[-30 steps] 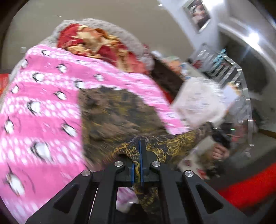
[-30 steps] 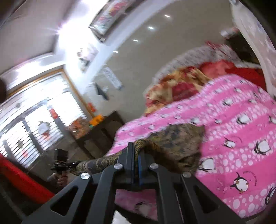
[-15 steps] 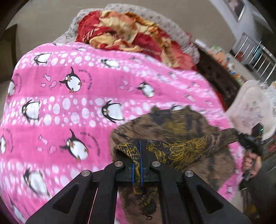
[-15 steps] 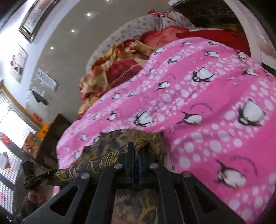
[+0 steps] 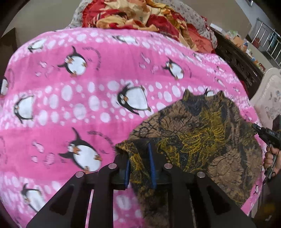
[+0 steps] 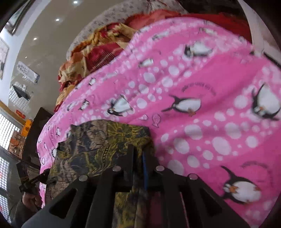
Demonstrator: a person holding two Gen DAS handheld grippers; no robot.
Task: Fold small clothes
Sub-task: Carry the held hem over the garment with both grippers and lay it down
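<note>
A small brown, yellow and black patterned garment [image 5: 202, 133] lies folded over on a pink penguin blanket [image 5: 70, 105]. My left gripper [image 5: 139, 157] has its jaws a little apart with the garment's near corner between the blue pads. My right gripper [image 6: 138, 157] also stands slightly open, its fingers on the garment's other corner [image 6: 105, 140]. In the left wrist view the right gripper [image 5: 263, 131] shows at the garment's far right edge, in a hand. In the right wrist view the left gripper [image 6: 33, 180] shows at the lower left.
A red and yellow floral quilt [image 5: 140, 15] is heaped at the far end of the bed. A dark wooden cabinet [image 5: 237, 57] stands beside the bed. A white cushion [image 5: 270, 98] is at the right. Windows [image 6: 7, 131] are at the left.
Both grippers carried the garment's edge forward over the blanket and lowered it, folding it over itself. Both jaws were shut on the cloth and have now parted slightly.
</note>
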